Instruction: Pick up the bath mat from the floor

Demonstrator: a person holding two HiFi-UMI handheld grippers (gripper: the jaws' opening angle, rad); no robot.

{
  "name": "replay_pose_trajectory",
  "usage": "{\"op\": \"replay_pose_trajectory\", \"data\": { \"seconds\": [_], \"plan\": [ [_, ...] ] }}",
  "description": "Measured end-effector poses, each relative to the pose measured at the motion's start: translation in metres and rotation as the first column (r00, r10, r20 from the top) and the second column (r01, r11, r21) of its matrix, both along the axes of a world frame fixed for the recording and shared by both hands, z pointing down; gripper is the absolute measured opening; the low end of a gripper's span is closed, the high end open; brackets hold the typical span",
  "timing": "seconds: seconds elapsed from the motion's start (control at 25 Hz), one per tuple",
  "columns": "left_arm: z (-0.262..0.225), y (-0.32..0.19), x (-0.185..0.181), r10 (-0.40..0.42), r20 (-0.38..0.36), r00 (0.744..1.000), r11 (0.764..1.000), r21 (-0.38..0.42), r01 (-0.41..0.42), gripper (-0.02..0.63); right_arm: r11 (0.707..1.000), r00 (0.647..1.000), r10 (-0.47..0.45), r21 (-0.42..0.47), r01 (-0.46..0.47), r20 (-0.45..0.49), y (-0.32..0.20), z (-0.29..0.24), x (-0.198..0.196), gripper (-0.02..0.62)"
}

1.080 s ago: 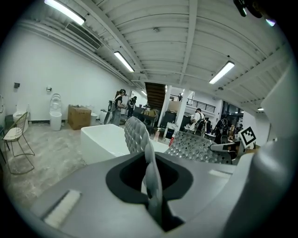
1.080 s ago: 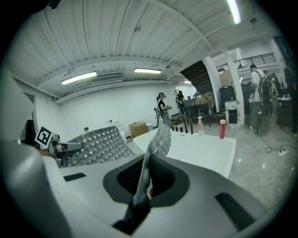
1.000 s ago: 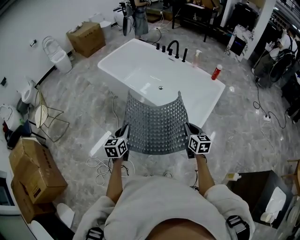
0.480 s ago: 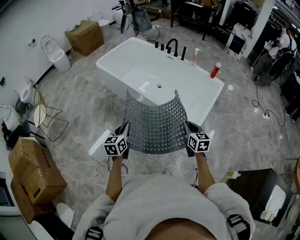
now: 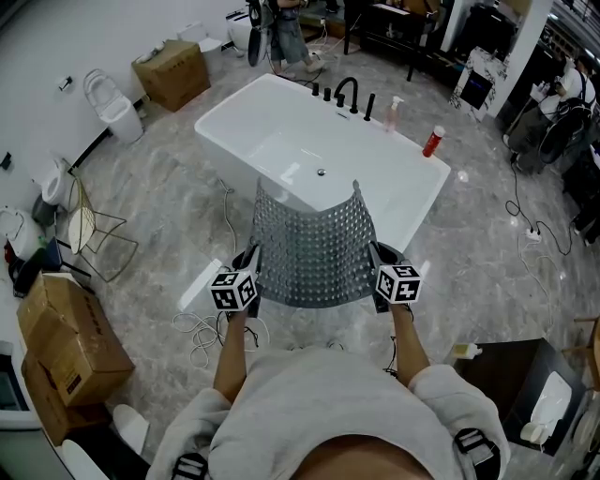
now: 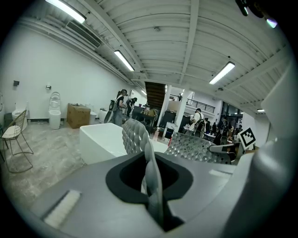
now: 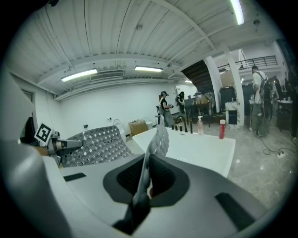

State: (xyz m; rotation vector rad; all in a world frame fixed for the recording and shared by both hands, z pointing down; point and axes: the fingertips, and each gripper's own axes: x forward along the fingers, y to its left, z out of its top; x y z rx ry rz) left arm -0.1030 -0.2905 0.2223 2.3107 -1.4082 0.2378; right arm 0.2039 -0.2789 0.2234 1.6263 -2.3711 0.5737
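The grey bath mat (image 5: 314,248), studded with round suction cups, hangs off the floor between both grippers in the head view, its far edge curling up toward the bathtub. My left gripper (image 5: 249,272) is shut on the mat's left edge, and my right gripper (image 5: 377,269) is shut on its right edge. In the left gripper view the mat's edge (image 6: 150,173) runs pinched between the jaws. The right gripper view shows the same mat edge (image 7: 144,179) clamped, with the rest of the mat (image 7: 95,145) spreading left.
A white freestanding bathtub (image 5: 281,141) stands just beyond the mat, with black taps (image 5: 345,94) and a red bottle (image 5: 432,143) on its rim. Cardboard boxes (image 5: 61,347), a wire chair (image 5: 94,234), toilets (image 5: 111,105) and floor cables (image 5: 202,333) lie left. A person (image 5: 281,28) stands far back.
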Motion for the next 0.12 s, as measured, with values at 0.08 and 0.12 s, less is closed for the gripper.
{"op": "replay_pose_trajectory", "data": {
  "seconds": [0.08, 0.12],
  "plan": [
    [-0.0016, -0.0013, -0.0003, 0.0, 0.001, 1.0, 1.0, 0.002, 0.0, 0.023, 1.0, 1.0, 0.001, -0.001, -0.001, 0.001, -0.0004, 0.0002, -0.0002, 0.026],
    [-0.0026, -0.0023, -0.0007, 0.0, 0.002, 1.0, 1.0, 0.004, 0.0, 0.023, 1.0, 1.0, 0.001, -0.001, -0.001, 0.001, -0.0008, 0.0001, -0.0004, 0.026]
  ]
}}
